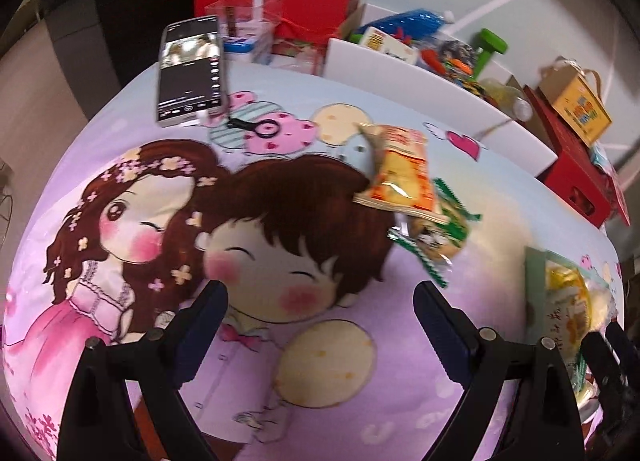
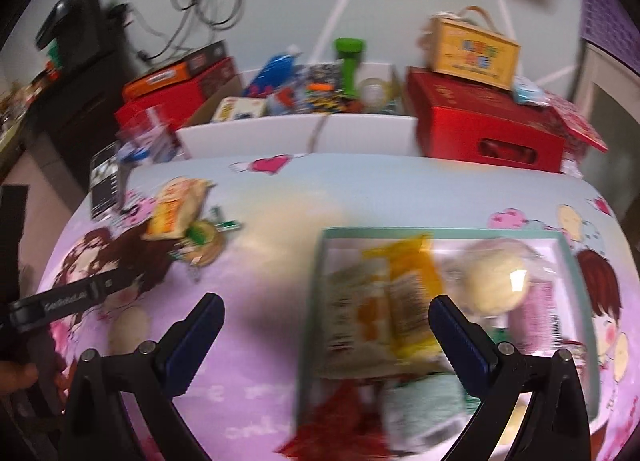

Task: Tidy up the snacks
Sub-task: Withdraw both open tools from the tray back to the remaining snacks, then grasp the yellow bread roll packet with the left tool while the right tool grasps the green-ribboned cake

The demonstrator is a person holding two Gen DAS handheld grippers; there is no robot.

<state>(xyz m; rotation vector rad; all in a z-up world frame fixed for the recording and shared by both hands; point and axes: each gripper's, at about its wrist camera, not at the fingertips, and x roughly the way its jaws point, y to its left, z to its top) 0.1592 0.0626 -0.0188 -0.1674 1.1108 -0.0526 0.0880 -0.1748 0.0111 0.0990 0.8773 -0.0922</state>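
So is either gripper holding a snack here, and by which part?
No, nothing is held. The left gripper and right gripper both stand open with no snack between the fingers; the orange packet lies loose on the cloth.

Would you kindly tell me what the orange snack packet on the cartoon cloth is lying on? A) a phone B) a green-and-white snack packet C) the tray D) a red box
B: the orange snack packet overlaps the green-and-white snack packet beneath it.
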